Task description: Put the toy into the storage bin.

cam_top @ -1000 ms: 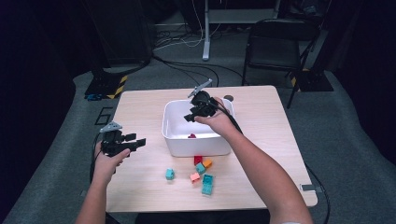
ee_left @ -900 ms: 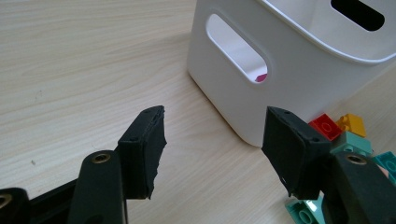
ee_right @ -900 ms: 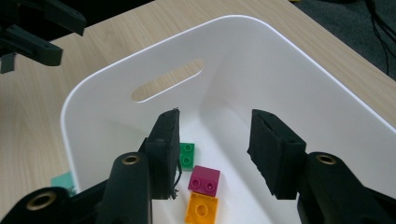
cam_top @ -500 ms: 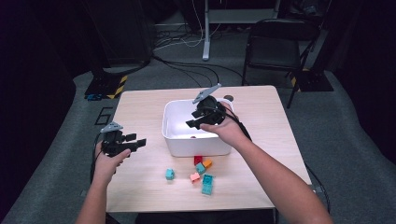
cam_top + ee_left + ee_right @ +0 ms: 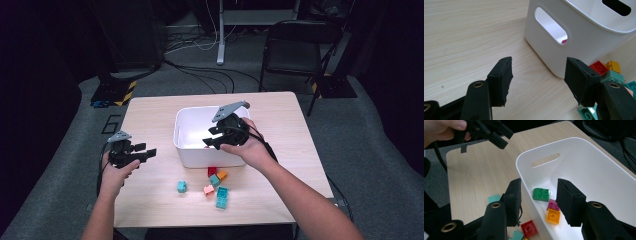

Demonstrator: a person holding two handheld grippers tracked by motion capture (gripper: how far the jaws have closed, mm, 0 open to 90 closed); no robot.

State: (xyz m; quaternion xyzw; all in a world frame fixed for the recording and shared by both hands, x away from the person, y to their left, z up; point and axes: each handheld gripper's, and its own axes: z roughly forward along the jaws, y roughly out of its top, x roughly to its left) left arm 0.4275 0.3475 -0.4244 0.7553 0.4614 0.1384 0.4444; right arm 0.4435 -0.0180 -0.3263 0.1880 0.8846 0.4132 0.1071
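Plastic bricks are lying loose on the table point(image 5: 150, 200) just in front of the white bin point(image 5: 186, 150): a teal pair point(image 5: 222, 197) nearest the person, then a pink one point(image 5: 209, 189), a small teal one point(image 5: 182, 186), and red point(image 5: 212, 171) and orange point(image 5: 222, 175) ones right against the bin wall. The right gripper point(image 5: 212, 139) is hanging over the bin's near wall, its jaws apart with nothing between them and having just been closing a little; in the right gripper view a green brick point(image 5: 541, 194), a magenta one point(image 5: 552, 205) and an orange one point(image 5: 553, 216) are already resting on the bin floor. The work looks partly done, and the step in hand is judged to be the reach for another loose brick. To do it well, the person should be spreading the jaws wider again, clearing the rim before coming down, and taking an outlying brick such as the teal pair rather than the two wedged at the wall, gripping across flat sides so that it does not twist. The left gripper point(image 5: 145, 152) is waiting low over bare wood left of the bin, jaws wide and empty; it could be steadying the bin if it slides.
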